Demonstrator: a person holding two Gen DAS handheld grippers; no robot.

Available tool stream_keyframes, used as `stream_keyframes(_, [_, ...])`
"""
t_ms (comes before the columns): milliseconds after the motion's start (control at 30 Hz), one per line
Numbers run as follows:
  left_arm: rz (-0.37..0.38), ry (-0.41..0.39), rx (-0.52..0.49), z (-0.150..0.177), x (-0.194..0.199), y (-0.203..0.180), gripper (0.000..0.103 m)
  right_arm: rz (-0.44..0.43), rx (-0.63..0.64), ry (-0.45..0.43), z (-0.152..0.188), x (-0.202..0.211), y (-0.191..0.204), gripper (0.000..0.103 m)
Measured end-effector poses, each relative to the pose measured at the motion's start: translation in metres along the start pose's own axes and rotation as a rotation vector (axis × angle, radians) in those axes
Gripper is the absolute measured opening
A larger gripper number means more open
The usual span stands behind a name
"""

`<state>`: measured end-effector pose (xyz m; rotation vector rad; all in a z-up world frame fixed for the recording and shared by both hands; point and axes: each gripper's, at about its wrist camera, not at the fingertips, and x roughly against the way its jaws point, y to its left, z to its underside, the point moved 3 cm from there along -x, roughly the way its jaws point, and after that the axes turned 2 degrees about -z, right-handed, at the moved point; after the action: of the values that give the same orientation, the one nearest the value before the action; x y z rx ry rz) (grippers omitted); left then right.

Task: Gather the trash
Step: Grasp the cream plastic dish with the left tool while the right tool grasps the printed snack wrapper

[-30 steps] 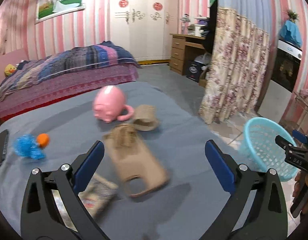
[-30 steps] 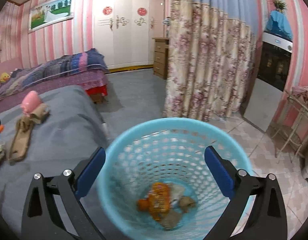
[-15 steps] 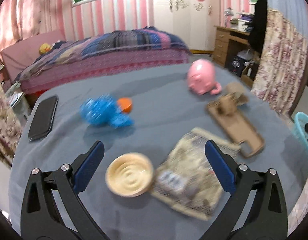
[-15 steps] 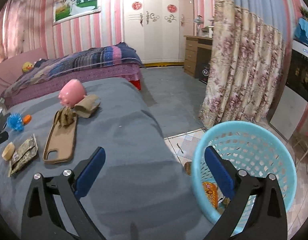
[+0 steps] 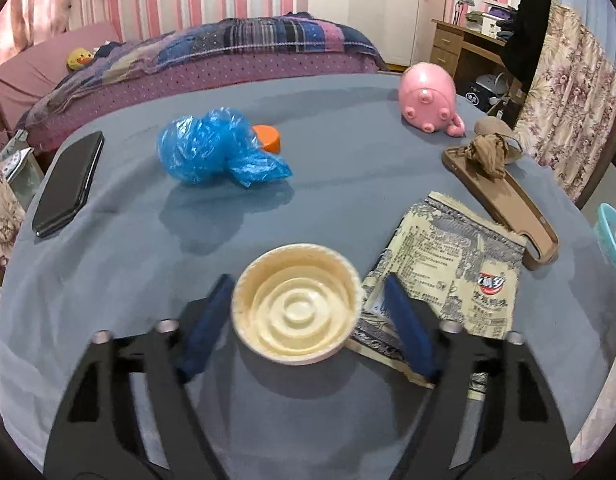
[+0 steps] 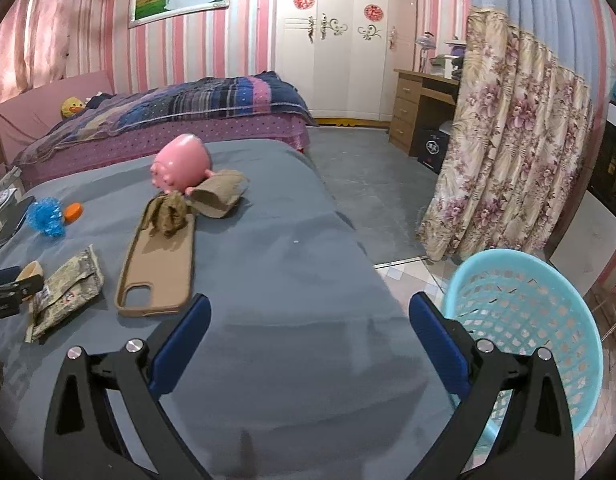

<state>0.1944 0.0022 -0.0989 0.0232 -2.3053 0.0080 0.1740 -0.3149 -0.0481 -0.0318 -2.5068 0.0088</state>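
On the grey table [image 5: 348,184], from the left, lie a phone [image 5: 67,184], a blue bag [image 5: 215,152] with an orange cap [image 5: 267,138] touching it, a cream cup [image 5: 295,304], a wrapper [image 5: 448,264], a brown case [image 5: 504,204] with a crumpled wad [image 5: 488,152] on it, and a pink pig [image 5: 428,98]. Left gripper [image 5: 303,312] straddles the cup, jaws spread, pads just beside its rim. Right gripper [image 6: 308,344] hangs spread over bare table, the basket [image 6: 524,320] at its right.
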Motion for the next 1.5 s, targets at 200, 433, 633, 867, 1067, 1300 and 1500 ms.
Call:
stream_keyframes(200, [-0.003,-0.025,0.023,0.001,0.008,0.012,0.061,-0.038,0.036,0.005,-0.002,0.001,0.028,0.097])
stream_keyframes(433, [-0.096,-0.123,-0.007,0.004,0.042,0.039,0.061,-0.13,0.101,0.016,-0.005,0.001,0.081,0.097])
stream_keyframes(633, [-0.116,-0.166,0.056,0.008,0.064,0.073,0.061,-0.199,0.153,0.055,0.001,-0.003,0.134,0.096])
stream_keyframes(867, [-0.126,-0.177,0.115,0.017,0.073,0.1,0.061,-0.269,0.182,0.145,0.013,-0.017,0.189,0.084])
stream_keyframes(1067, [-0.145,-0.181,0.128,0.024,0.076,0.114,0.061,-0.24,0.161,0.228,0.027,-0.038,0.212,0.08])
stream_keyframes(1300, [-0.148,-0.18,0.164,0.029,0.076,0.125,0.061,-0.261,0.134,0.237,0.023,-0.054,0.219,0.051])
stream_keyframes(1500, [-0.152,-0.191,0.173,0.027,0.08,0.122,0.061,-0.281,0.204,0.193,0.016,-0.048,0.227,0.013])
